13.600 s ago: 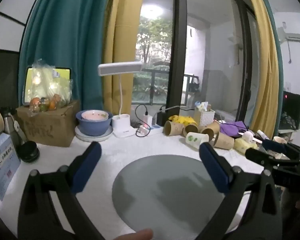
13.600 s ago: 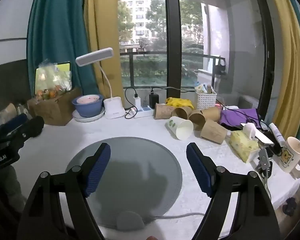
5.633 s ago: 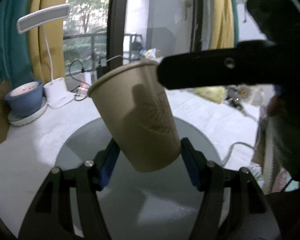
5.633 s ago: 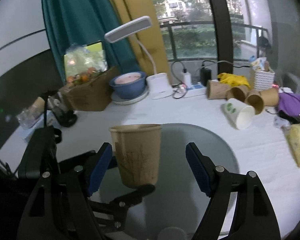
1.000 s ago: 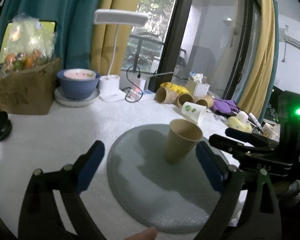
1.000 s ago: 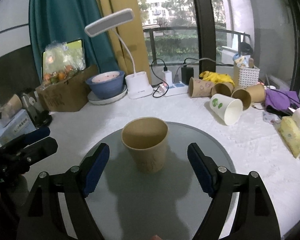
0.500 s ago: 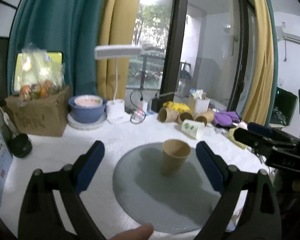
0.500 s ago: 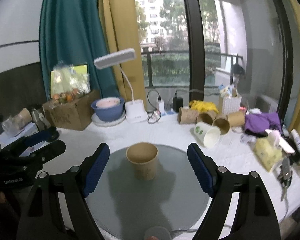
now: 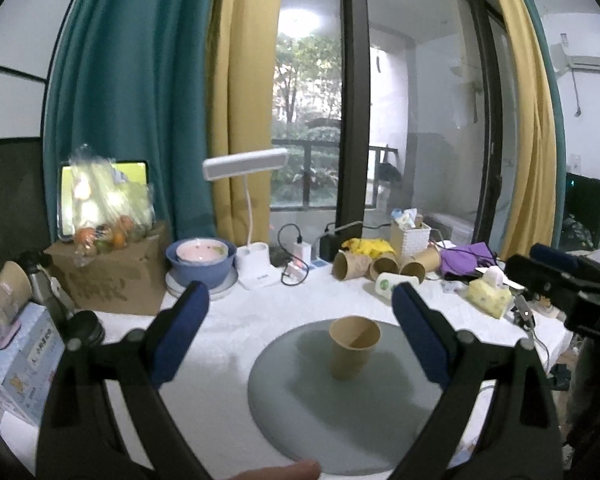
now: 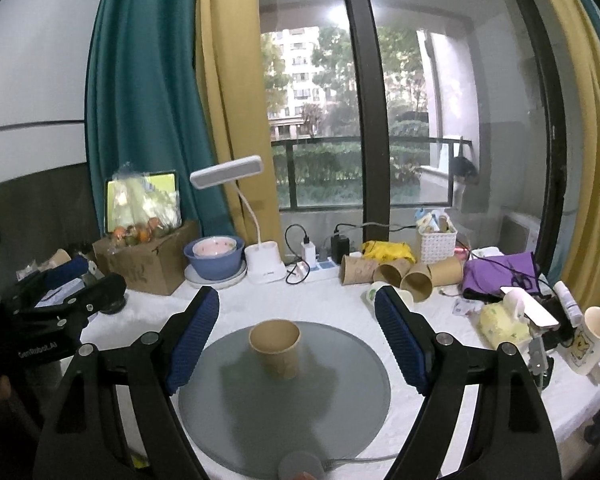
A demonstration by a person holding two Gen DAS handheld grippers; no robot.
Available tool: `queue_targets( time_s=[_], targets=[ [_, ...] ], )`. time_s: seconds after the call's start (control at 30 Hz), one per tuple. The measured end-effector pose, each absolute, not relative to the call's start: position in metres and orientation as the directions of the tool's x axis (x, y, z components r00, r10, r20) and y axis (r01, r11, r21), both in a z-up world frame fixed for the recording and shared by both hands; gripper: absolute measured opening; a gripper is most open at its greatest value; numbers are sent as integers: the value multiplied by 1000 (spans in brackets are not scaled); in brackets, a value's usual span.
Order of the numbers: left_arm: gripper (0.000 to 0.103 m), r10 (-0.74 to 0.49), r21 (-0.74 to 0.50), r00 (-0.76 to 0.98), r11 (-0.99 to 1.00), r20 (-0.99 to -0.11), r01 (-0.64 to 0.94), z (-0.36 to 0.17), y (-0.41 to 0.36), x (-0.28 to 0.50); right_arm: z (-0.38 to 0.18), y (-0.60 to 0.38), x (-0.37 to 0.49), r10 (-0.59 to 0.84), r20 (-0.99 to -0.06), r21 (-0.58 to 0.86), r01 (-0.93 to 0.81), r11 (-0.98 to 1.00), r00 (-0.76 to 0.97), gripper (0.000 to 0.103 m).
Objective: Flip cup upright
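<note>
A brown paper cup (image 9: 352, 346) stands upright, mouth up, on the round grey mat (image 9: 300, 400); it also shows in the right wrist view (image 10: 278, 346) on the mat (image 10: 228, 400). My left gripper (image 9: 300, 326) is open and empty, held back from the cup. My right gripper (image 10: 298, 332) is open and empty, also back from the cup. Each gripper shows in the other's view, the right one (image 9: 564, 276) at the right and the left one (image 10: 60, 288) at the left.
Several paper cups (image 10: 396, 272) lie on their sides at the back right, with a white basket (image 10: 438, 240), purple cloth (image 10: 496, 276), yellow tissue pack (image 10: 500, 326) and mug (image 10: 594, 338). A desk lamp (image 10: 260, 256), blue bowl (image 10: 214, 256) and cardboard box (image 10: 148, 264) stand at the back left.
Both grippers have drawn back and up from the cup since a second ago, so it looks smaller. The cup stays upright on the mat.
</note>
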State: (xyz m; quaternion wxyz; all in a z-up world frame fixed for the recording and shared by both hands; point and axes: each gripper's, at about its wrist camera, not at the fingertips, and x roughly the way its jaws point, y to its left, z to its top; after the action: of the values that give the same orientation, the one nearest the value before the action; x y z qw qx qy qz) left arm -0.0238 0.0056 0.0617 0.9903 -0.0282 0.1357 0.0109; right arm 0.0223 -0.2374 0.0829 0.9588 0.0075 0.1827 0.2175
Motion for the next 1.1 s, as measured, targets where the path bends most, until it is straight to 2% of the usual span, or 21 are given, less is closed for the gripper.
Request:
queue_targets(
  time_s=[0.5,1.1],
  targets=[
    [94,-2,-64,973,998,-232,-13,68,7,-39,88,-236,21,418,-339,87,-414,906,843,83],
    [94,-6,-69,971,998,-237,-11,68,6,-40,90,-234,21,412,-342,81,-410,908,845,83]
  ],
)
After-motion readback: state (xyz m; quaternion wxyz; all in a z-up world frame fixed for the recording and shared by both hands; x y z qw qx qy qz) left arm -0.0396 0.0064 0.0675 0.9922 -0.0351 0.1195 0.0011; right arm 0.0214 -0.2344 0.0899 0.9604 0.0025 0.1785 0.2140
